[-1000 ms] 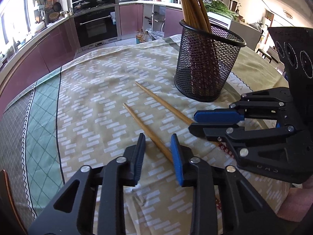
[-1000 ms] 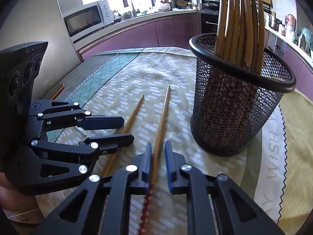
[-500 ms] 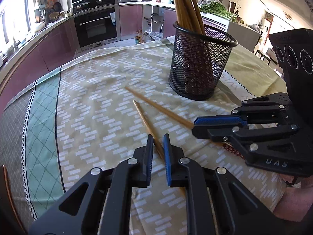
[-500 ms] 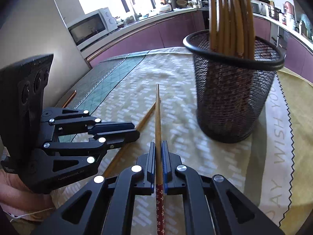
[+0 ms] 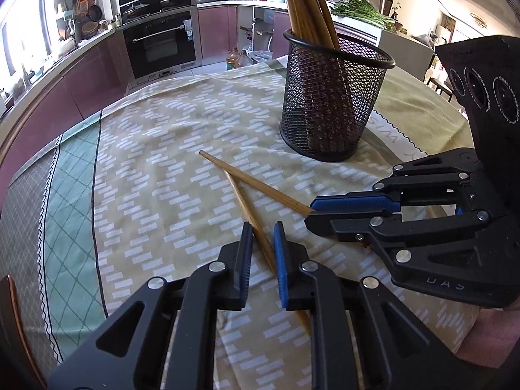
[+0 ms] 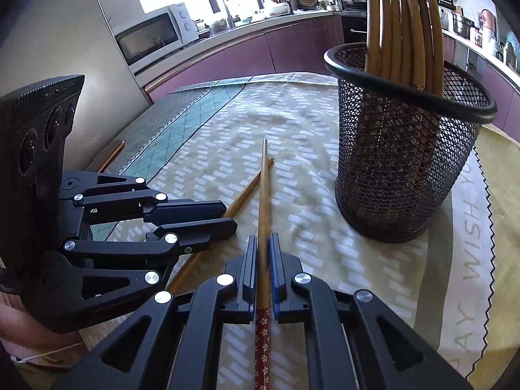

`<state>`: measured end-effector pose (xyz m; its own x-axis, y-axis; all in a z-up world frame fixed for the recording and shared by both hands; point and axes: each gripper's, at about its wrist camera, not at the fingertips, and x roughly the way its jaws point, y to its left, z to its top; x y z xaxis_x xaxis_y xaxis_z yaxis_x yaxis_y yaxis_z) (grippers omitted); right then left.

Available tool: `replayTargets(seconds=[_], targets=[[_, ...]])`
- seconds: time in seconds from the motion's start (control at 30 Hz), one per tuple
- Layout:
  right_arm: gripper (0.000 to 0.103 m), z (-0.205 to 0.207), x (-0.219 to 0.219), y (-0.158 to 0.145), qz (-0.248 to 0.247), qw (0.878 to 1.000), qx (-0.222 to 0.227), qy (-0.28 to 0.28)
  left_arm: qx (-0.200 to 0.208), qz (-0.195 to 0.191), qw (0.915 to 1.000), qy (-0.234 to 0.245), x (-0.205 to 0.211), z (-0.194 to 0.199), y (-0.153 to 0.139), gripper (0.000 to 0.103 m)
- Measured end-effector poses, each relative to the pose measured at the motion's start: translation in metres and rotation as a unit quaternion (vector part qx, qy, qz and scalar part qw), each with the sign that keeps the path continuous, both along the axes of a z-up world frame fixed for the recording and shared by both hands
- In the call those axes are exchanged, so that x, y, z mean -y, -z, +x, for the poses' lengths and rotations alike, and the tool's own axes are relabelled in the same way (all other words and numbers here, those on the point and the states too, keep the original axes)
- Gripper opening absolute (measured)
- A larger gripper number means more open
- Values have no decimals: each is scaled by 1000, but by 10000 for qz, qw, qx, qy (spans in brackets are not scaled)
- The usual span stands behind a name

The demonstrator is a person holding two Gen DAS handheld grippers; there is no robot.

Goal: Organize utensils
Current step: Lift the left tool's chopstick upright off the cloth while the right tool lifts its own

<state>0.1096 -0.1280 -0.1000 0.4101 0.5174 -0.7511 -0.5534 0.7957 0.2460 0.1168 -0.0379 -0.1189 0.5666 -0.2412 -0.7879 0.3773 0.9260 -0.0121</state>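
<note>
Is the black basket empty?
No, the black mesh basket has a bunch of wooden chopsticks standing up in it, poking out above its rim.

A patterned tablecloth (image 5: 169,149) covered the table, its green checked band along the left edge. Behind it a built-in oven (image 5: 161,44) sat among purple cabinets (image 6: 286,48), a white microwave (image 6: 152,35) near the window, and leafy greens (image 5: 360,9) lay on a counter.
</note>
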Motion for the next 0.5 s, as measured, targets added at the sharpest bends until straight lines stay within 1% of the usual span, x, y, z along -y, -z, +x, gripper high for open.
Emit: replayTargets(seconds=[0.17,0.5], targets=[[6,-1,5,-1,105,9999,-4,57,-9,-143,9998,-108,-4,-1,-2,7],[6,-9,17,-17,376,9991,182,72,112,-248,9995,-152,-7,-8,-14,7]])
